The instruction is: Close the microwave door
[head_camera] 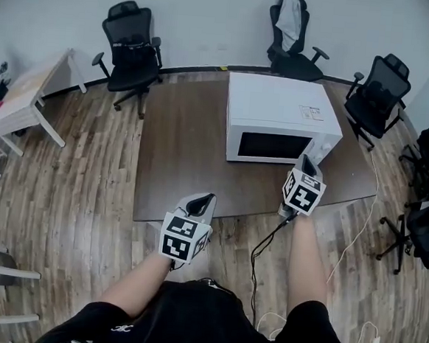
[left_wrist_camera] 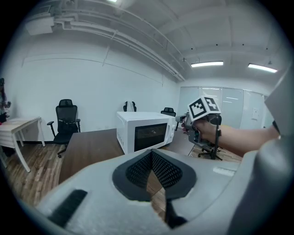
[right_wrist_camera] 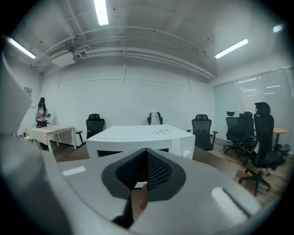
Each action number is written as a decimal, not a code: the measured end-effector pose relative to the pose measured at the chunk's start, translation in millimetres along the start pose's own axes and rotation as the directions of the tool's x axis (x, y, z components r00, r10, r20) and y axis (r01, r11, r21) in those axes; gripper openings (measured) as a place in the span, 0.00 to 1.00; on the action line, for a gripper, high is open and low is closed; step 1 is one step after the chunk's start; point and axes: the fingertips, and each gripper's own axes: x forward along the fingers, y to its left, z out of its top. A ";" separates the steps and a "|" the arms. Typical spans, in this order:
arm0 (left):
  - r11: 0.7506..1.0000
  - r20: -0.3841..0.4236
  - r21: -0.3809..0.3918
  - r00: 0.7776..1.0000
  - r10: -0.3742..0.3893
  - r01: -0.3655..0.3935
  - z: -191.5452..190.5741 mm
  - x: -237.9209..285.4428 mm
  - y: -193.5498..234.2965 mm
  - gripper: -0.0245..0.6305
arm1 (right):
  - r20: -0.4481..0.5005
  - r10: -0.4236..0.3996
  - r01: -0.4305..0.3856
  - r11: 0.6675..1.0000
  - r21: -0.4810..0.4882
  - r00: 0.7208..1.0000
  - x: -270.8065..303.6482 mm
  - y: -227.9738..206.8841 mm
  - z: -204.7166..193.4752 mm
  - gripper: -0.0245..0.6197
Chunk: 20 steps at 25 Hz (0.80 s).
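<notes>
Microwave [head_camera: 282,113] far right on table [head_camera: 178,164]; door [head_camera: 268,146] looks flush already. Right gripper [head_camera: 308,162] pressed together, empty, just before control side; left gripper [head_camera: 206,199] likewise, near edge. Advise square push, confirm latch.

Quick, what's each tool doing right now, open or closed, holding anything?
Left tool: closed, holding nothing.
Right tool: closed, holding nothing.

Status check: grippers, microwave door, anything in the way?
Left gripper shut, empty. Right gripper shut, empty, by the microwave front. Door looks closed. Nothing blocking it.
</notes>
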 end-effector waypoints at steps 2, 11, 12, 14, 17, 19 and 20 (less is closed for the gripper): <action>1.000 0.021 -0.007 1.000 -0.006 0.006 6.3 0.6 -1.7 0.05 | 0.052 0.048 -0.047 0.999 -0.019 0.998 -33.1 22.8 12.0 0.05; 1.000 0.116 -0.003 0.993 -0.008 0.008 31.8 -12.4 -6.7 0.05 | 0.162 0.116 -0.126 0.991 0.050 0.980 -157.1 67.5 24.7 0.05; 1.000 0.119 -0.002 0.993 -0.012 0.012 32.3 -13.9 -7.9 0.05 | 0.159 0.120 -0.129 0.990 0.049 0.980 -165.0 71.6 19.7 0.05; 1.000 0.120 0.002 0.993 -0.020 0.020 31.8 -17.5 -10.5 0.05 | 0.155 0.125 -0.131 0.991 0.030 0.980 -178.6 82.5 8.5 0.05; 1.000 0.121 0.003 0.992 -0.032 0.031 28.7 -22.4 -13.9 0.05 | 0.147 0.135 -0.139 0.990 0.011 0.980 -190.0 98.3 -6.0 0.05; 0.999 0.119 0.001 0.992 -0.036 0.036 26.1 -24.5 -15.8 0.05 | 0.126 0.150 -0.152 0.988 0.006 0.981 -191.4 105.5 -13.9 0.05; 0.999 0.117 0.000 0.992 -0.037 0.038 24.8 -25.8 -16.5 0.05 | 0.115 0.154 -0.155 0.988 0.000 0.981 -192.0 108.1 -16.5 0.05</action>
